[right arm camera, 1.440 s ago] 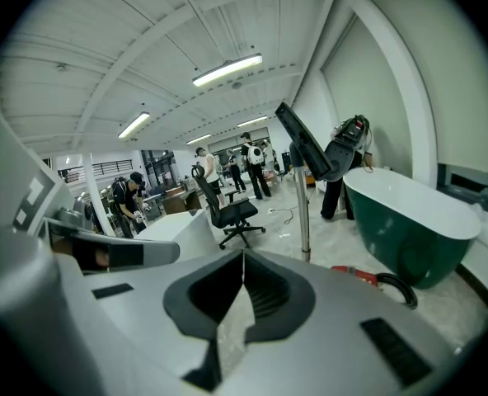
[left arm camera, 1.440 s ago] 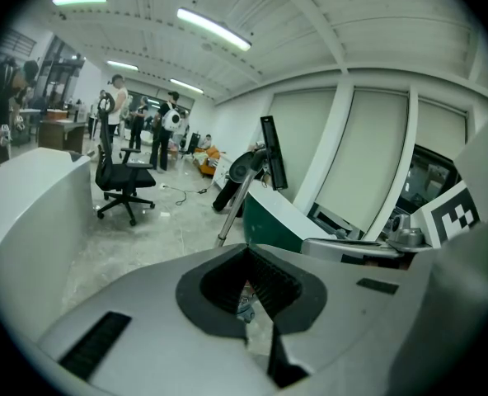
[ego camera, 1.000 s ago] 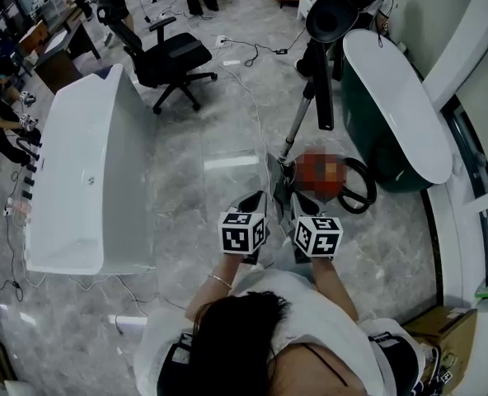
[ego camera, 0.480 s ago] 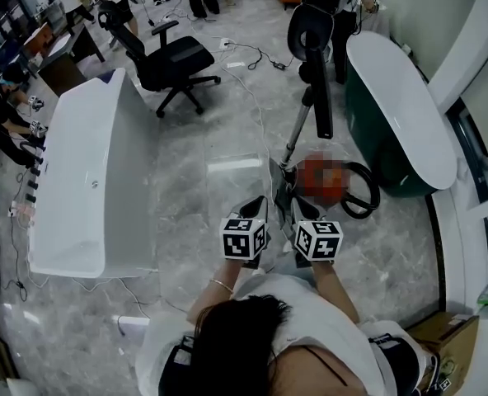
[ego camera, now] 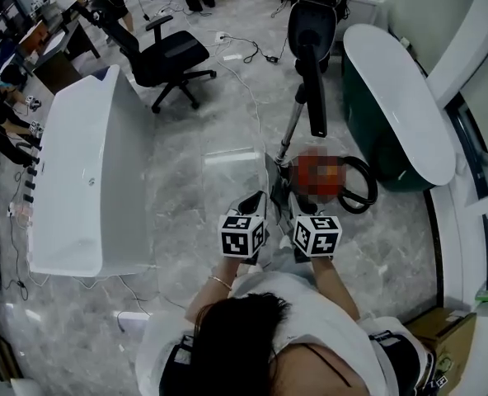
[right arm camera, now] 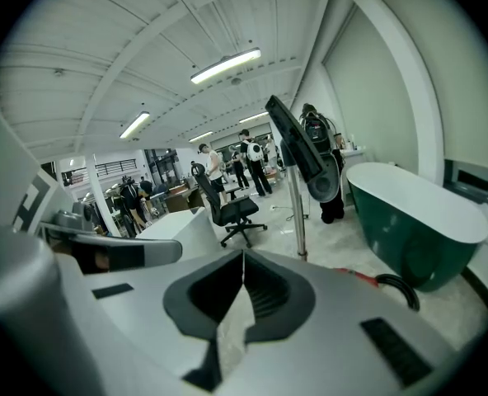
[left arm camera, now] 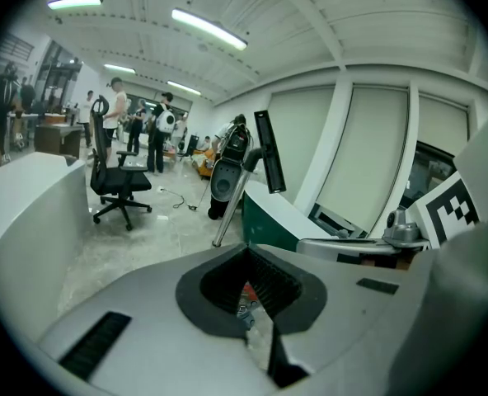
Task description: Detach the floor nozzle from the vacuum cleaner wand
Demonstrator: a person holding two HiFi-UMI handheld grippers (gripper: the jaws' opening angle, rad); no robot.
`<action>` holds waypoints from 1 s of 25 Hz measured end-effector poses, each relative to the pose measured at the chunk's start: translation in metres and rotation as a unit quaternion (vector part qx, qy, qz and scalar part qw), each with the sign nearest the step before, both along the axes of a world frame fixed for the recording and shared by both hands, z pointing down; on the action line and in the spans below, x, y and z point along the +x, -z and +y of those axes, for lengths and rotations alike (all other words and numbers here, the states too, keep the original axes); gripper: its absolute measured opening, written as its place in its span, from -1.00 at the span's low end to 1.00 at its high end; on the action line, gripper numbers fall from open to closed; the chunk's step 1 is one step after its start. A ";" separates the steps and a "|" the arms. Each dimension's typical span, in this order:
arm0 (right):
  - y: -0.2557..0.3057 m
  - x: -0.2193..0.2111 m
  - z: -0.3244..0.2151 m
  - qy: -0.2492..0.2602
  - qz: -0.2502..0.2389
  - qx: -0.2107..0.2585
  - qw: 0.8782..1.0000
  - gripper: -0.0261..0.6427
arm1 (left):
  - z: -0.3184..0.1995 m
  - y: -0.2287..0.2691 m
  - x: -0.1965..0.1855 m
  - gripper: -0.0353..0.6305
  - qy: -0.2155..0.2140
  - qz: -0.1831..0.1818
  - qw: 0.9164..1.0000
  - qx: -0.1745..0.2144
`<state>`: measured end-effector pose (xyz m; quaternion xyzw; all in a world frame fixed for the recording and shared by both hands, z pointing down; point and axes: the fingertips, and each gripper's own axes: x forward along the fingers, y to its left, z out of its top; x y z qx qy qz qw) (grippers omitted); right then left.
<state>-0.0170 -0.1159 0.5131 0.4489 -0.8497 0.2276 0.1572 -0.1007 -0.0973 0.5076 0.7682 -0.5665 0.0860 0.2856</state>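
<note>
Left gripper and right gripper keep fingers pressed together (both empty) near the wand.

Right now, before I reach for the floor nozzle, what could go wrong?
1. The vacuum's bulky body sits high on the thin wand; tugging the floor nozzle could tip it toward the green tub.
2. The left gripper and right gripper are both shut and empty, so they would likely just push the nozzle unless opened first.
3. The black hose loop lies beside the nozzle and might snag.
</note>
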 end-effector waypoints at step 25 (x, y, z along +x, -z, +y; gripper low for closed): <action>0.003 0.029 -0.059 0.007 -0.033 0.014 0.999 -0.88 | -0.064 -0.001 0.032 -0.88 -0.008 -0.011 1.000 0.017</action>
